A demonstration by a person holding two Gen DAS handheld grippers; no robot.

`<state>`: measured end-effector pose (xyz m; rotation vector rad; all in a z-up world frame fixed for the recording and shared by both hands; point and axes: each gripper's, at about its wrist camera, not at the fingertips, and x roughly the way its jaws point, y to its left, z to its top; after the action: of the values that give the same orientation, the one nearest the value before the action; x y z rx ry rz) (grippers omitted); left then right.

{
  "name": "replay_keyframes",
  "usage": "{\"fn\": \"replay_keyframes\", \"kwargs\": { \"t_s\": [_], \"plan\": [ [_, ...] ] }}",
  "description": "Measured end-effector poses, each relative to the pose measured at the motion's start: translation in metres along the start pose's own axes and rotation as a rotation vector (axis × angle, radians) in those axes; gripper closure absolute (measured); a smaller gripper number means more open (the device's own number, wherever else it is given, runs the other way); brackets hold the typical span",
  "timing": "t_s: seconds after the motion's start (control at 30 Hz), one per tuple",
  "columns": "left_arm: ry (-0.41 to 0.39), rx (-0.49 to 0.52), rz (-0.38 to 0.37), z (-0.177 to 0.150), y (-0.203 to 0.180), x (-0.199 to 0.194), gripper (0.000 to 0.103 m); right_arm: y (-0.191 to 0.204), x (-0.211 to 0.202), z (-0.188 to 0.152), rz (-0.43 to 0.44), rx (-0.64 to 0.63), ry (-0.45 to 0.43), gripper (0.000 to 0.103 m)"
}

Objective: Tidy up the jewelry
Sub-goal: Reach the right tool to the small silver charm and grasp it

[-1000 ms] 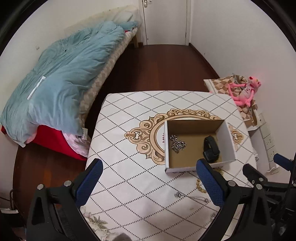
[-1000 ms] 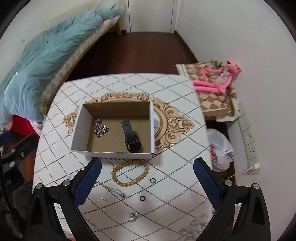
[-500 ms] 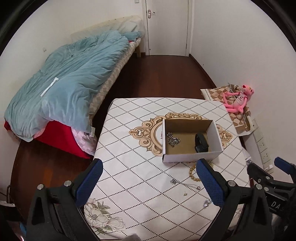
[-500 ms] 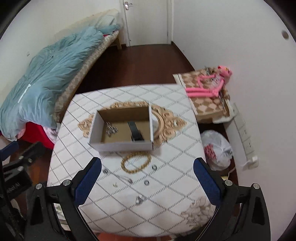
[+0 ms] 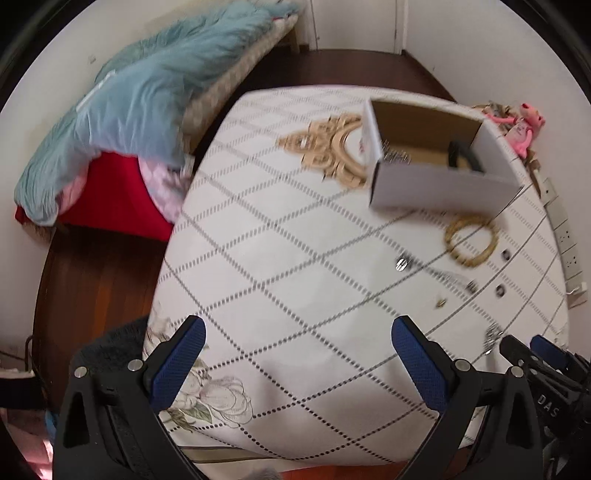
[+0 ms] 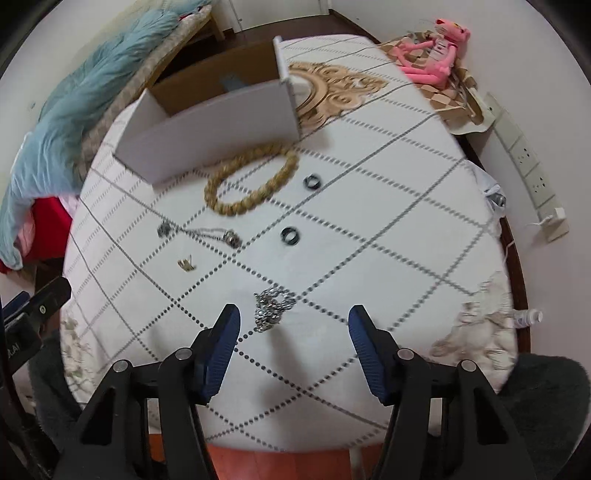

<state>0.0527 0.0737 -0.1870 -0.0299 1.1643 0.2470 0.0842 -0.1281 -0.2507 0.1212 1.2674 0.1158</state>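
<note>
Both grippers lower than before, right gripper (image 6: 293, 321) nearer silver chain (image 6: 271, 306).

A small room is bounded by plain white walls (image 5: 480, 40), and a dark wooden floor (image 5: 354, 68) is laid throughout. A bed (image 5: 236, 74) is set along the left wall, heaped with a pale blue quilt (image 5: 140, 99) over red bedding (image 5: 110, 192). A white door (image 5: 354, 22) is seen at the far end. Sockets (image 6: 524, 155) are fixed low on the right wall.
</note>
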Motion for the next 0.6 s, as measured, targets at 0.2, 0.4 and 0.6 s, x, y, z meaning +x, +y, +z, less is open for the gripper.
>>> {"fn": "replay_keyframes", "kwargs": {
  "t_s": [0.2,0.4,0.6],
  "plan": [
    [0.039,-0.006,0.007,-0.011,0.006,0.017,0.0,0.019,0.016,-0.01,-0.079,-0.076,-0.042,0.093],
    [0.04,0.015,-0.032,-0.01,-0.003,0.02,0.0,-0.001,-0.006,-0.005,0.023,0.007,-0.094,0.094],
    [0.049,0.013,-0.164,-0.001,-0.025,0.026,0.001,-0.023,-0.048,0.015,0.108,0.09,-0.188,0.094]
  ]
}}
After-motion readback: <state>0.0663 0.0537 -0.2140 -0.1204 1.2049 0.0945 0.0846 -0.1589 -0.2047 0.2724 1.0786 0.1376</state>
